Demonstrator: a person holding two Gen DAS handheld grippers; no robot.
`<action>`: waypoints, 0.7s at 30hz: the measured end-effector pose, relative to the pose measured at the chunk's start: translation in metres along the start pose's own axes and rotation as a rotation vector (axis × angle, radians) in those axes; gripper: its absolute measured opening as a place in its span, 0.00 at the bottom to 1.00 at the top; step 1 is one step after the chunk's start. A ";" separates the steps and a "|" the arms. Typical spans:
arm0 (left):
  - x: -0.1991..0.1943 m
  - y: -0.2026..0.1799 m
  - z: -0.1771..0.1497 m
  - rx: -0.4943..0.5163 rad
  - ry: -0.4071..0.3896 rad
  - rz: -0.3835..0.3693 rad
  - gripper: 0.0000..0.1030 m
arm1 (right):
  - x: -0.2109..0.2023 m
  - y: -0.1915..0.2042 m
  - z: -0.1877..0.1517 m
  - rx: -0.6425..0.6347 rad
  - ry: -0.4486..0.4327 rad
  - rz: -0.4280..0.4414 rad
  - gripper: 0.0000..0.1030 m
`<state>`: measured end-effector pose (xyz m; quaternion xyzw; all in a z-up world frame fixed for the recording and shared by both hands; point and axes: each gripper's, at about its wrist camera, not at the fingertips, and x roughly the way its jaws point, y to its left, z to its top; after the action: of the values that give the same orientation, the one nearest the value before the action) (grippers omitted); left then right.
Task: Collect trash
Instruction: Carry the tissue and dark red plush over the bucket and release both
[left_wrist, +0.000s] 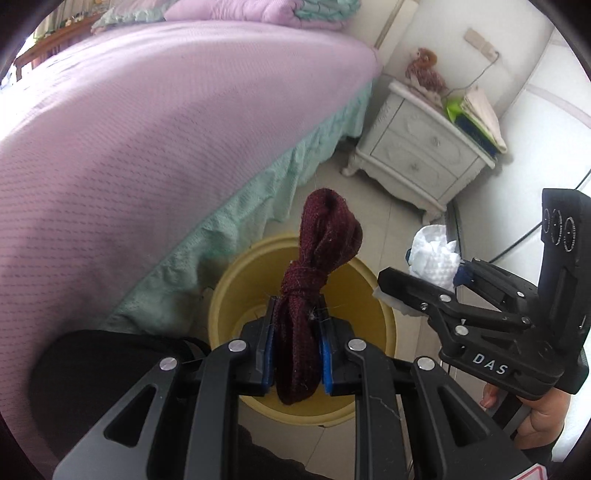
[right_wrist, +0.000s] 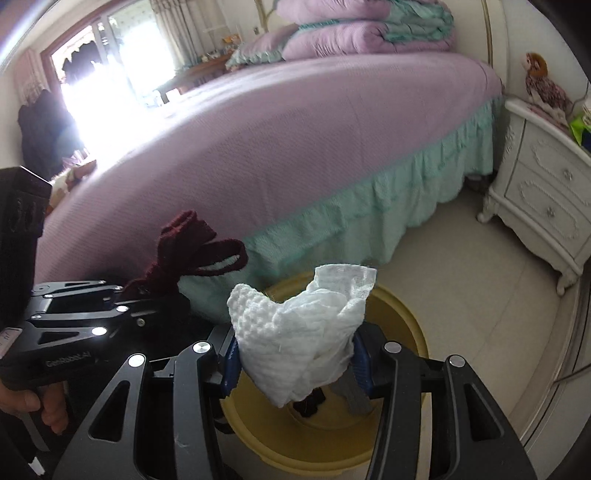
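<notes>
My left gripper (left_wrist: 297, 354) is shut on a knotted dark red sock (left_wrist: 317, 251) and holds it above the open yellow bin (left_wrist: 221, 302) on the floor. The sock also shows in the right wrist view (right_wrist: 192, 251). My right gripper (right_wrist: 293, 363) is shut on a crumpled white tissue (right_wrist: 295, 332) and holds it above the same yellow bin (right_wrist: 399, 317). In the left wrist view the right gripper (left_wrist: 428, 273) and its tissue (left_wrist: 436, 254) are at the right of the bin. Dark and grey items lie in the bin's bottom (right_wrist: 332, 400).
A bed with a purple cover (left_wrist: 147, 129) and a teal skirt (right_wrist: 388, 206) runs along the left. A white nightstand (left_wrist: 417, 151) with a doll (left_wrist: 424, 72) and papers stands beyond the bin, next to the wall. The floor is pale tile (right_wrist: 461, 266).
</notes>
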<state>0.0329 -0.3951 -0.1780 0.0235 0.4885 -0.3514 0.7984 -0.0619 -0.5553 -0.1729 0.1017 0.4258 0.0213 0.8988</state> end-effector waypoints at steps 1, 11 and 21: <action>0.004 -0.001 -0.001 0.003 0.009 0.002 0.19 | 0.003 -0.002 -0.002 0.004 0.014 -0.016 0.47; 0.027 -0.005 -0.008 0.024 0.071 0.021 0.19 | 0.013 -0.015 -0.011 0.020 0.053 -0.068 0.68; 0.049 -0.023 -0.005 0.086 0.118 -0.023 0.22 | 0.011 -0.035 -0.015 0.061 0.061 -0.087 0.68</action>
<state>0.0287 -0.4371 -0.2128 0.0729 0.5195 -0.3791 0.7623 -0.0682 -0.5860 -0.1970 0.1100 0.4575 -0.0278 0.8819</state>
